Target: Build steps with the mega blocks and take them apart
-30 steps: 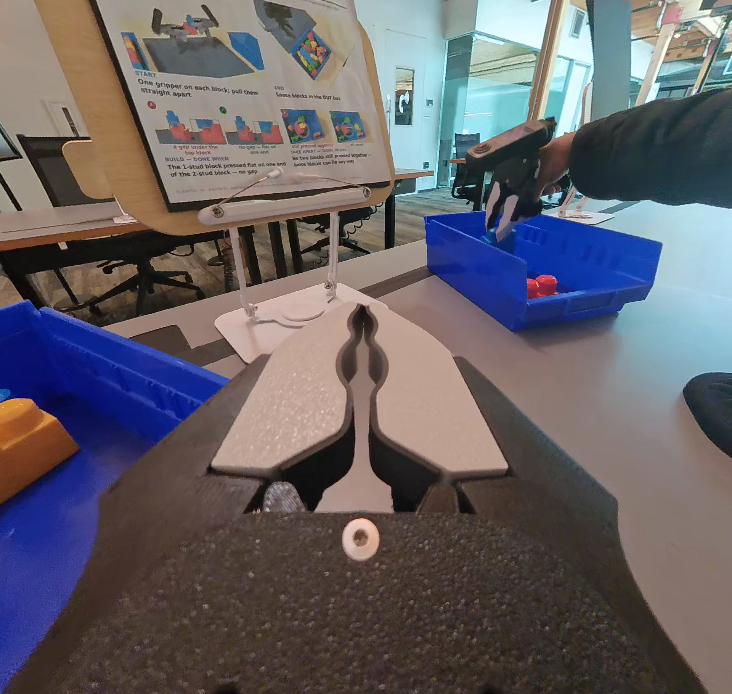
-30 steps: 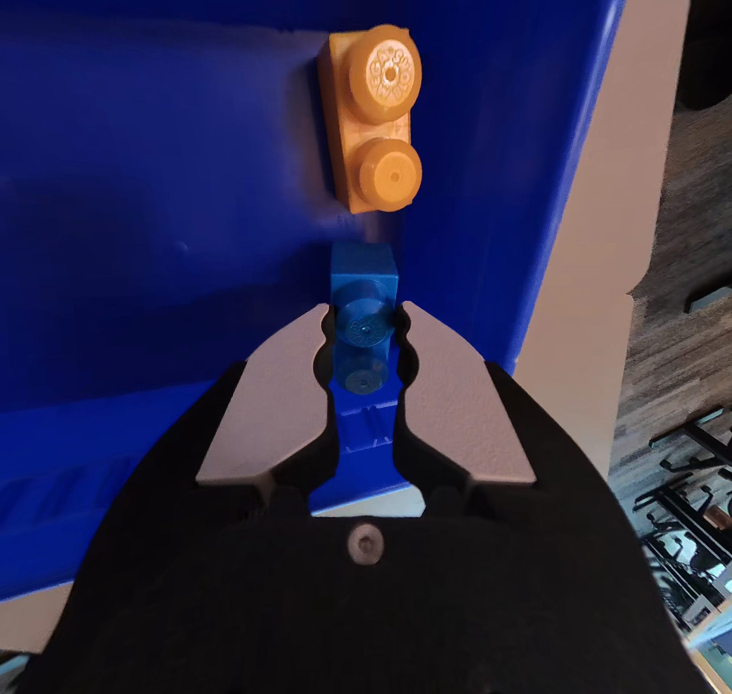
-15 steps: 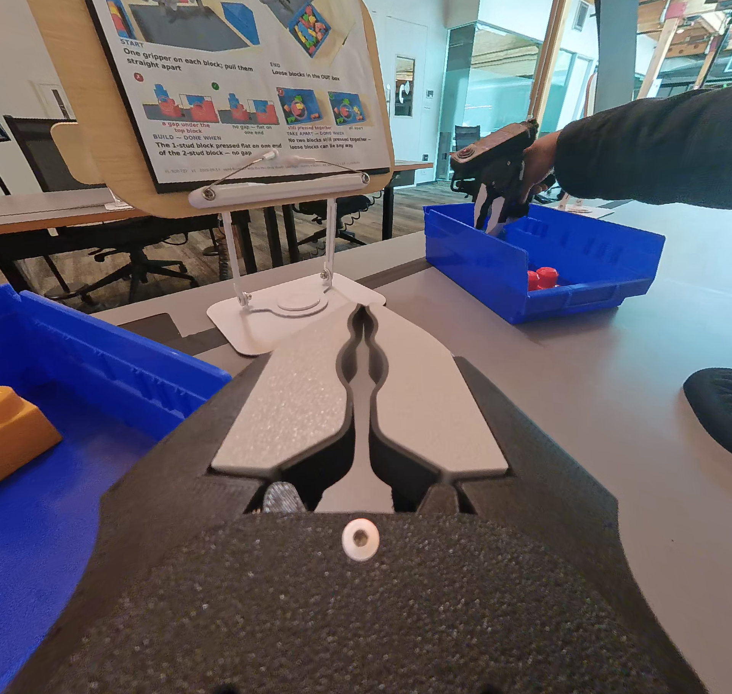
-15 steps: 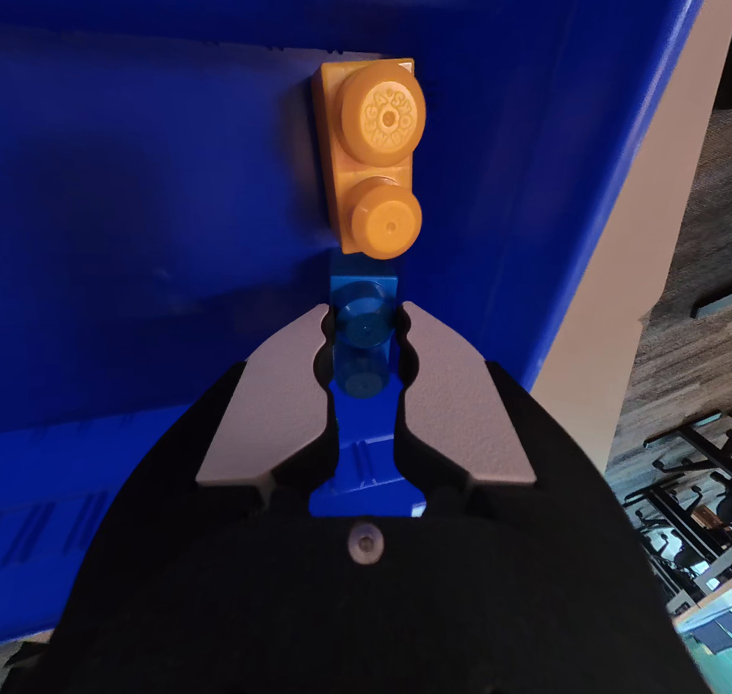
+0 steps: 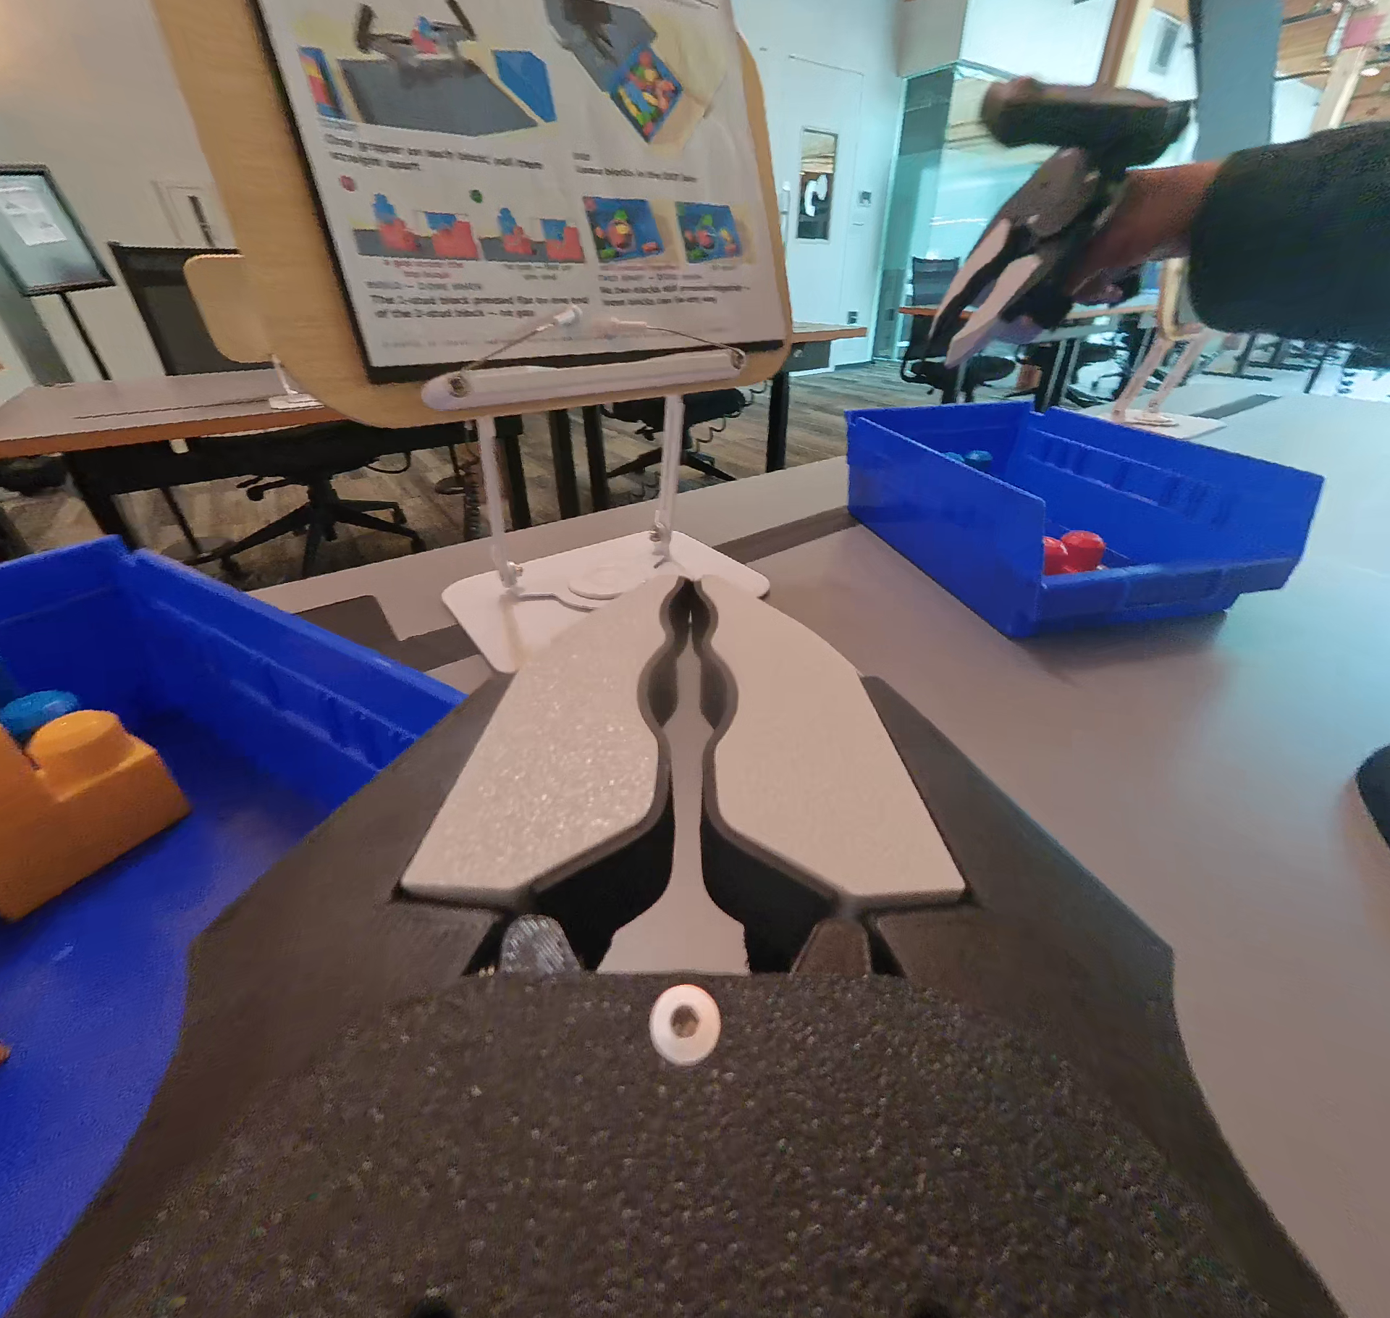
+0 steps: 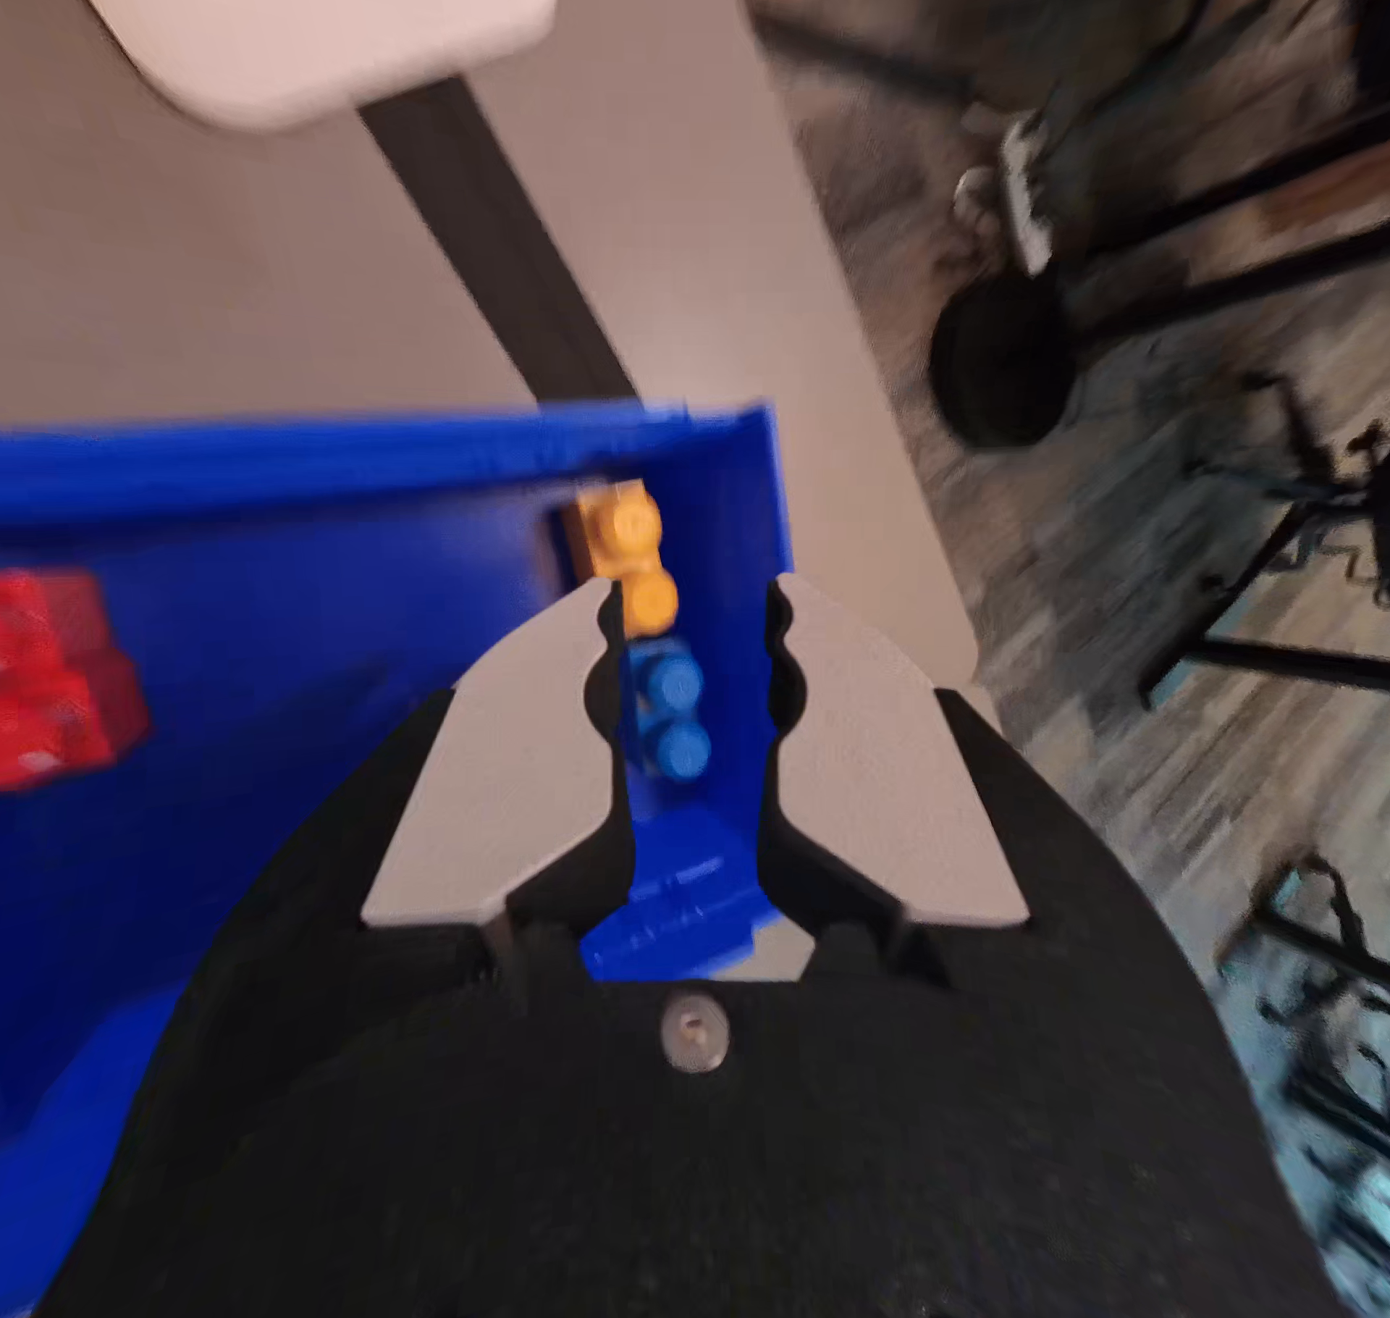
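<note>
above the blue bin (image 6: 301, 469) the right gripper (image 6: 696, 605) gapes empty; left gripper (image 5: 690, 590) pinched together by the stand (image 5: 602, 582).

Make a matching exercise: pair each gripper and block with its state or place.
1. left gripper
2. right gripper
3. blue block
4. red block

A. lying in the bin's corner, next to the orange block
B. open, empty, above the bin
C. at the view's left edge, inside the bin
D. shut, holding nothing

Pairs: 1-D, 2-B, 3-A, 4-C
</note>
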`<act>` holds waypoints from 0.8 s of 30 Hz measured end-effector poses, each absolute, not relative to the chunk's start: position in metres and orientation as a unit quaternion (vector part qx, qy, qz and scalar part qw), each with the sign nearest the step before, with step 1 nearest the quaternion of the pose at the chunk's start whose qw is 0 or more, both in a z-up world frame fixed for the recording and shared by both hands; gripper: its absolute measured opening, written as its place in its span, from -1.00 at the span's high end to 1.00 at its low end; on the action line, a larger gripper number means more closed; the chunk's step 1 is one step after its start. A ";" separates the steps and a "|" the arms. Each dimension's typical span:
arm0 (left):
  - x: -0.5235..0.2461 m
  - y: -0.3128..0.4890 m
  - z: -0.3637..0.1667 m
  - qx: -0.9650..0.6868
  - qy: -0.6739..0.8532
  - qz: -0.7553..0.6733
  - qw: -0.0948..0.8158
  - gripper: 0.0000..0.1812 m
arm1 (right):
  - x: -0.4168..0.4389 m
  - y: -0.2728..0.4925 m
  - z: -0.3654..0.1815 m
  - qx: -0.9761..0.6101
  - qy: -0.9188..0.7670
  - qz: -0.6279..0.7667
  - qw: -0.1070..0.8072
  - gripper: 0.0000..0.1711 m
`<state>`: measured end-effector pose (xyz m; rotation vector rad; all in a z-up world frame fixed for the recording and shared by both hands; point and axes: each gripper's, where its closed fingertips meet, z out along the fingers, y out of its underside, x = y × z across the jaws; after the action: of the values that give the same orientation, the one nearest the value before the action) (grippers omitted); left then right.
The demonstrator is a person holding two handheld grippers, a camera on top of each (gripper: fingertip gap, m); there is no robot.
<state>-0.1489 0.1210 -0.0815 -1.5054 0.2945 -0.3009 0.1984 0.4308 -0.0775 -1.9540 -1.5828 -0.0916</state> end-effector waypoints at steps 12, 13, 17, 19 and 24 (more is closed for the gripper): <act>-0.180 0.118 -0.063 -0.667 0.081 -0.111 0.732 1.00 | 0.072 0.303 0.017 -0.660 -0.402 0.215 0.597 0.85; -0.183 0.118 -0.061 -0.666 0.078 -0.110 0.733 1.00 | 0.067 0.291 0.014 -0.658 -0.386 0.235 0.602 0.88; -0.193 0.116 -0.055 -0.662 0.068 -0.110 0.738 1.00 | 0.062 0.256 -0.002 -0.656 -0.320 0.275 0.626 1.00; -0.198 0.116 -0.054 -0.662 0.064 -0.109 0.739 1.00 | 0.060 0.241 -0.014 -0.660 -0.305 0.294 0.620 1.00; -0.208 0.117 -0.055 -0.669 0.056 -0.119 0.731 1.00 | 0.062 0.216 -0.046 -0.676 -0.288 0.302 0.607 1.00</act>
<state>-0.2076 0.1168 -0.0546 -1.4733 0.1228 -0.2628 0.0623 0.2159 -0.0465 -1.5632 -0.6668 0.6993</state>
